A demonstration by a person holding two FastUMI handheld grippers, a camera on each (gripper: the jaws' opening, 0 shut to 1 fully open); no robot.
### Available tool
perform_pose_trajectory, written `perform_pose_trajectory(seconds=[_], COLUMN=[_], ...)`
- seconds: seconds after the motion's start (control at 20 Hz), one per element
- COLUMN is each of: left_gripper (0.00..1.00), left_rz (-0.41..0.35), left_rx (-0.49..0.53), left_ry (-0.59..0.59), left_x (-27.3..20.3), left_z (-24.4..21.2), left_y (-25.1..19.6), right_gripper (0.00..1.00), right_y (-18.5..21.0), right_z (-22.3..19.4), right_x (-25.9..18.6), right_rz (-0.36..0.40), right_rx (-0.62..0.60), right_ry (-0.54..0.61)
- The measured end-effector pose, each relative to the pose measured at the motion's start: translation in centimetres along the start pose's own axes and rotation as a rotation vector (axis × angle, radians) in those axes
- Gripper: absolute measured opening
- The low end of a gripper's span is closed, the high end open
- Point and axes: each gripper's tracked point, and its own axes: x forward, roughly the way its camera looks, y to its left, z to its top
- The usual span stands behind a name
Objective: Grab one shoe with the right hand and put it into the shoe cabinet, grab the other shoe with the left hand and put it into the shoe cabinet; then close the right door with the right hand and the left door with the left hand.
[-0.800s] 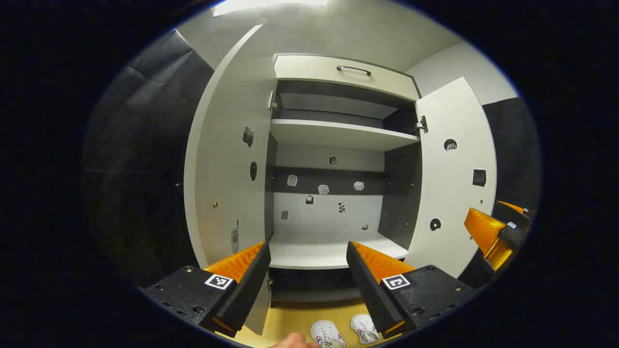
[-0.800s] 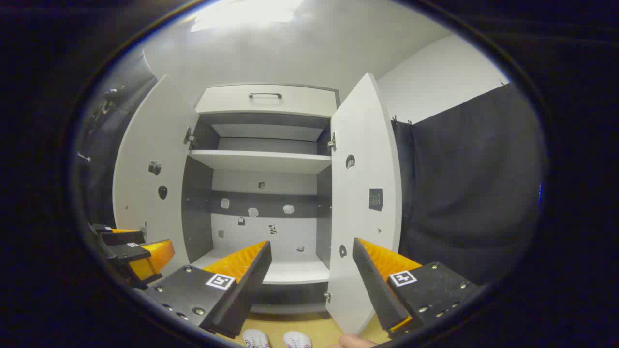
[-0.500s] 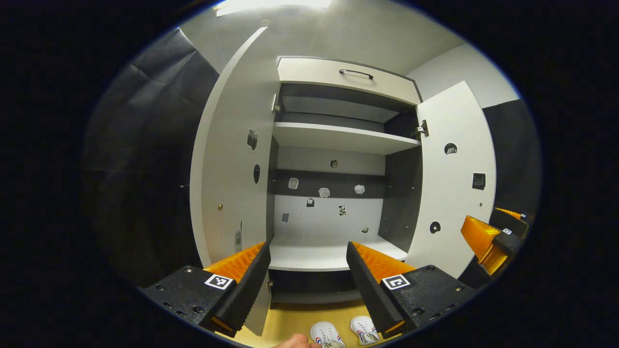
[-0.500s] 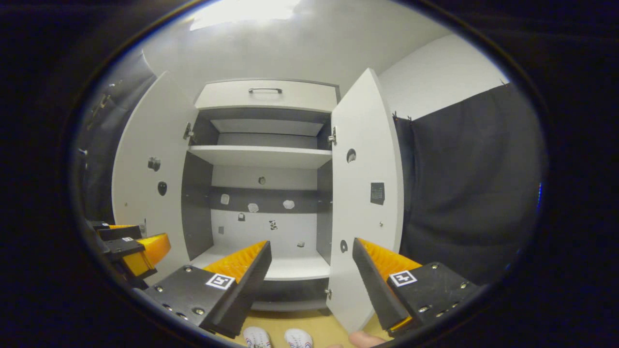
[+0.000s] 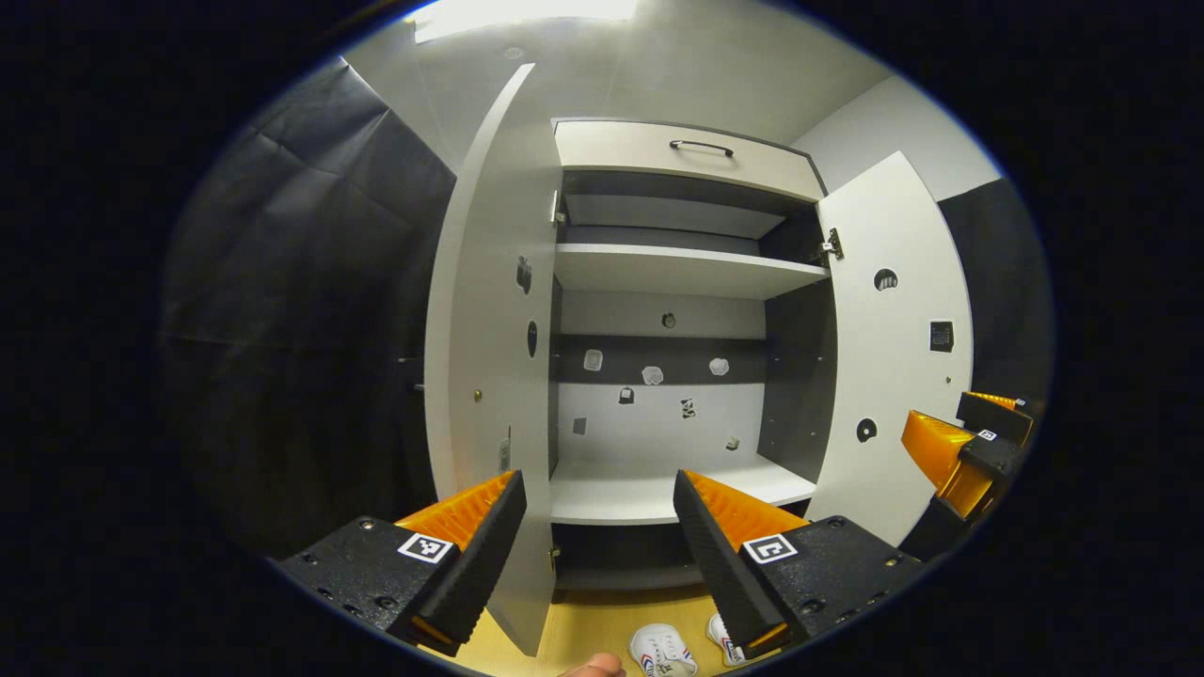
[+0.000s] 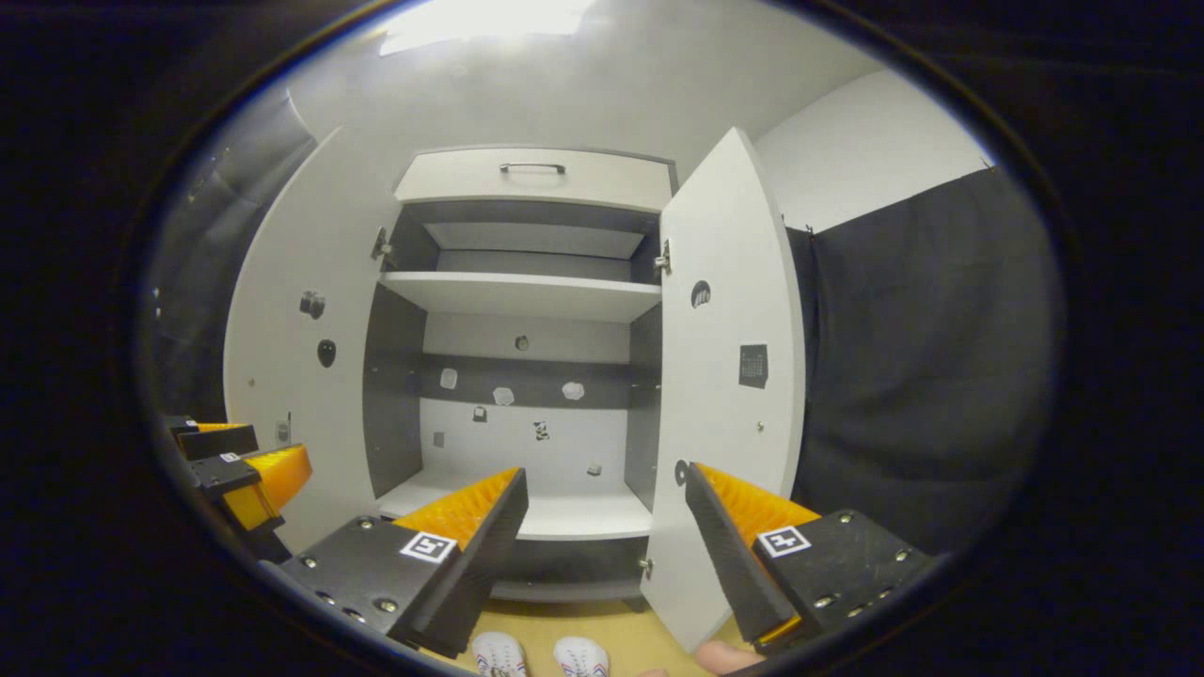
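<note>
The white shoe cabinet (image 5: 691, 150) (image 6: 536, 174) stands ahead with both doors swung open and its shelves bare. Its left door (image 5: 489, 357) (image 6: 296, 310) and right door (image 5: 894, 338) (image 6: 729, 357) face inward. Two white shoes (image 5: 663, 649) (image 6: 499, 655) with red and blue stripes lie side by side on the tan floor in front of it. My left gripper (image 5: 597, 494) is open and held above them, and it appears again at the left edge (image 6: 240, 461) of the right gripper view. My right gripper (image 6: 607, 489) is open too, seen at the right edge (image 5: 964, 442) of the left gripper view.
Black cloth walls flank the cabinet on both sides. A drawer handle (image 5: 701, 146) sits on the top panel. Small stickers dot the cabinet's back wall (image 5: 658, 414) and door insides. A fingertip (image 5: 593, 666) shows at the bottom of each view.
Both views have shifted slightly sideways, so the cabinet sits further right in each. The shoes have slid right in the left gripper view. Both grippers stay open.
</note>
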Motion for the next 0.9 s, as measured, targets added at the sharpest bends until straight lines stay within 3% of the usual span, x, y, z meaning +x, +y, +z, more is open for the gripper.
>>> perform_pose_trajectory(seconds=[0.4, 0.9], left_gripper=[0.96, 0.95], left_rz=[0.031, 0.04], left_rx=[-0.024, -0.052], left_ry=[0.026, 0.013], left_x=[0.2, -1.3], left_z=[-0.9, -0.9], left_y=[1.5, 2.6], right_gripper=[0.99, 0.98], right_y=[0.3, 1.6], right_z=[-3.6, -21.0], right_x=[1.2, 1.7], right_rz=[0.009, 0.095], right_rx=[-0.055, -0.121], right_ry=[0.07, 0.452])
